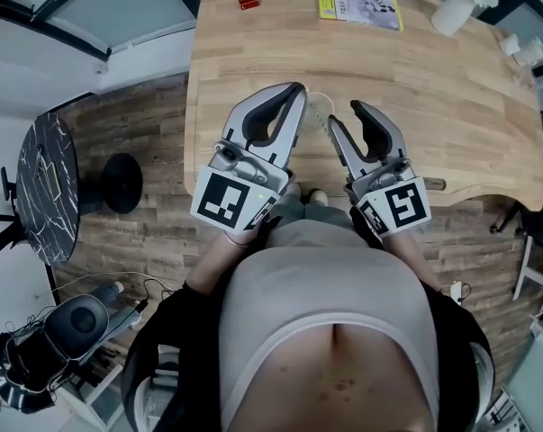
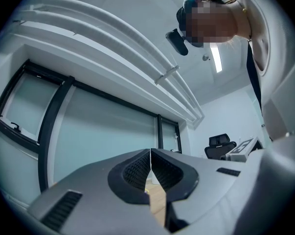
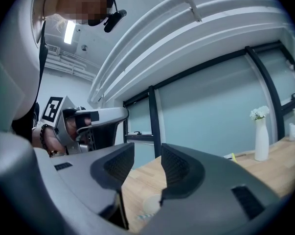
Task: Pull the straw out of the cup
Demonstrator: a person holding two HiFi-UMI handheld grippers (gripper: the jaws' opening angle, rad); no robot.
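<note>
So the cup sits by the table's near edge, straw peeking beside it. Looks light and crushable, I'd pinch gently near the top. The right gripper gapes empty, left gripper is pinched together on nothing.

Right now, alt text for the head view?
From above: a person holds the left gripper, shut, and the right gripper, open, over the near edge of a wooden table, a cup between them. A book and a vase sit at the far edge.

cup near edge, vase, book far back, tabletop btwn open
</note>
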